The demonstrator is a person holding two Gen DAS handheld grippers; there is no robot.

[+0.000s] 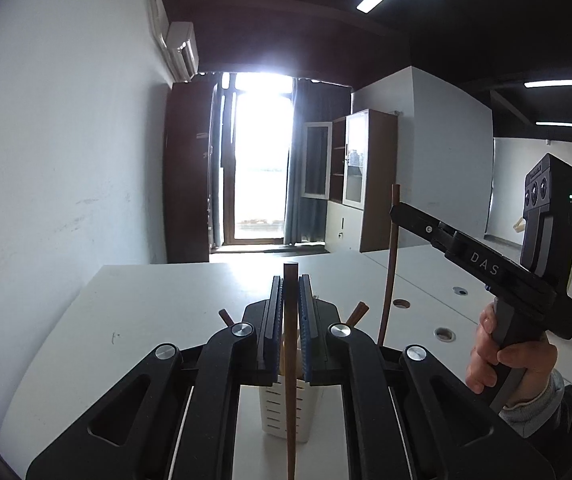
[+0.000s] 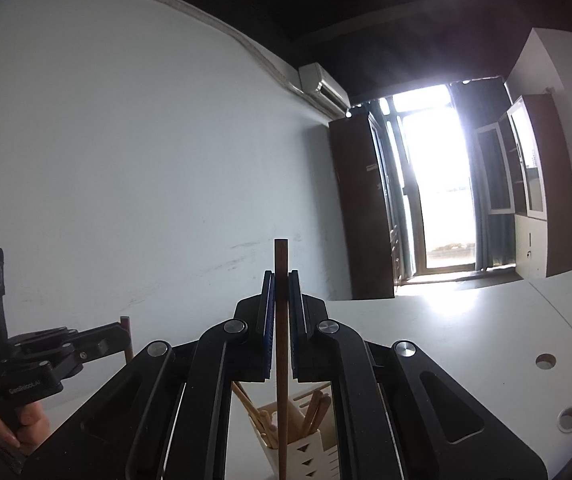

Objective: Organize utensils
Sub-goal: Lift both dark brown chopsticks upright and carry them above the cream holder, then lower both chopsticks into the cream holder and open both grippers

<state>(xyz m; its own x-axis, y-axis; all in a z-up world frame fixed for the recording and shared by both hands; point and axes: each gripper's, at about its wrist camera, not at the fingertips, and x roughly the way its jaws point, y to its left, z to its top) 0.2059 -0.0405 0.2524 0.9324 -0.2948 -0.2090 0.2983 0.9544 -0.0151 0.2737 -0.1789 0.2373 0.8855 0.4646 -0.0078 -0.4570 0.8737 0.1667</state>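
Right gripper (image 1: 396,210) side marking: we read "DAS" in pale capitals on its black body.
Left gripper (image 2: 126,334) body marking: small pale print, we make out roughly "GenRobot.AI"; reading uncertain.

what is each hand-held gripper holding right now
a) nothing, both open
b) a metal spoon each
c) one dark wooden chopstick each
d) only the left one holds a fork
c: the left hand-held gripper is shut on a dark chopstick, and the right hand-held gripper is shut on another chopstick, above the white utensil holder.
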